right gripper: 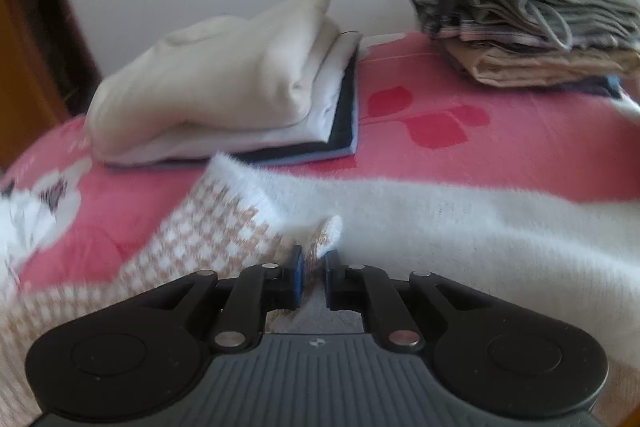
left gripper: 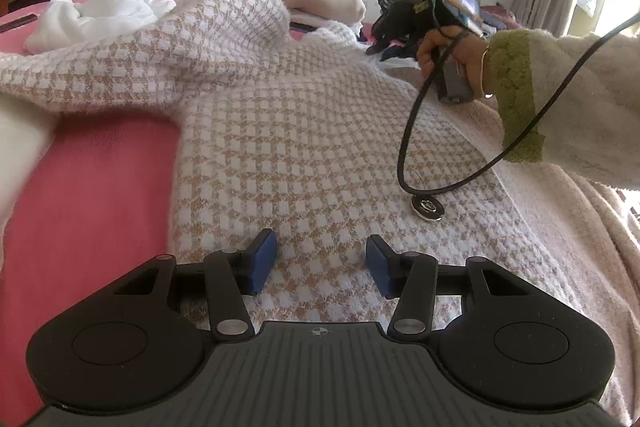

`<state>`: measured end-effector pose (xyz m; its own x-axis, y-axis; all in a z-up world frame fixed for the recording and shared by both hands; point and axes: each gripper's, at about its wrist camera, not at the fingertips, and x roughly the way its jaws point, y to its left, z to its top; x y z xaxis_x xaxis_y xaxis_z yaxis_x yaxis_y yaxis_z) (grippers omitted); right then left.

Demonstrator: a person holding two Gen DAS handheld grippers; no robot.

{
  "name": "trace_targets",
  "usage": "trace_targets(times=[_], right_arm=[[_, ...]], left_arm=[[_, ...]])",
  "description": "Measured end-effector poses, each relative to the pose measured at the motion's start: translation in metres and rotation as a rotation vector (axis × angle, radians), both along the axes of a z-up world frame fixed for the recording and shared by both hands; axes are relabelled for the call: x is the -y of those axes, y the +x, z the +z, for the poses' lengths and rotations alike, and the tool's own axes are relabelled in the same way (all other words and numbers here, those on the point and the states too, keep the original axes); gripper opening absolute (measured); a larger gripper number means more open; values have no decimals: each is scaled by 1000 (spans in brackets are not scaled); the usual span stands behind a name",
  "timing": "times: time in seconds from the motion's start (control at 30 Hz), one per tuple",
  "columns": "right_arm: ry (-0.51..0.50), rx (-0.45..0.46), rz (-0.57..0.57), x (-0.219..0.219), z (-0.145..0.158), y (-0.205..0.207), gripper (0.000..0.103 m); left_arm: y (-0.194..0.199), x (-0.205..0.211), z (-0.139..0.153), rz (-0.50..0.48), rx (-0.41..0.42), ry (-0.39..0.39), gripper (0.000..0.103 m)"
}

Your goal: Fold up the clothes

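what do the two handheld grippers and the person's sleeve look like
Both grippers, the left gripper and the right gripper, have black linkage arms, silver rivets, a ribbed grey body and blue pads. A black cable loops from the right one. The fuzzy cream sleeve has a green cuff.

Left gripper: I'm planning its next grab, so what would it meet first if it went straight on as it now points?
Probably the houndstooth sweater itself, since the left gripper, jaws open, points low across it; depth is unclear.

Soft daylight from the right; right-wrist view motion-blurred, fisheye-bent edges
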<state>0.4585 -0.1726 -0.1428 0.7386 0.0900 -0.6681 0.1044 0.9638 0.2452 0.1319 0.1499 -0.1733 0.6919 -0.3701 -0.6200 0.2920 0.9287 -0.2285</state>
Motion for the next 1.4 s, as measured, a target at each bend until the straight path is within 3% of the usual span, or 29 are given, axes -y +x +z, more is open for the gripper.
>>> trace_targets(times=[0.07,0.17,0.27,0.33,0.4,0.47,0.57,0.8,0.93,1.07,1.13,1.23,1.4], right_arm=[[-34,36,-80,3,14,-9,22],[-59,137,-80,4,37,-28,23],[-52,143,210,-26,48,-38,23],[-110,113,412,-59,47,-44,22],[-206,84,508,-88,36,-46,21],[-285,13,468,-98,12,-31,21],[-238,9,421,-89,-10,-20,22],[-279,-36,403,-98,21,-29,25],[-178,5,452,-92,49,-56,26],[-31,-57,505,-96,62,-82,26],[67,-103,526,-99,62,-94,26],[181,-136,547,-107,57,-112,28],[318,-219,526,-122,31,-138,30]], left_arm=[[0,0,0,1,1,1,50],[0,0,0,3,3,1,50],[-1,1,-1,1,7,5,50],[-1,1,-1,1,10,8,50],[-1,1,-1,0,11,8,50],[-1,0,-1,0,12,2,50],[0,-3,-2,2,12,-16,50],[0,-8,2,26,5,-48,50],[-6,-21,18,75,32,-63,50],[-5,-52,57,163,143,-5,53],[1,-71,77,233,199,30,61],[28,-107,92,437,165,97,62],[82,-165,107,720,35,98,66]])
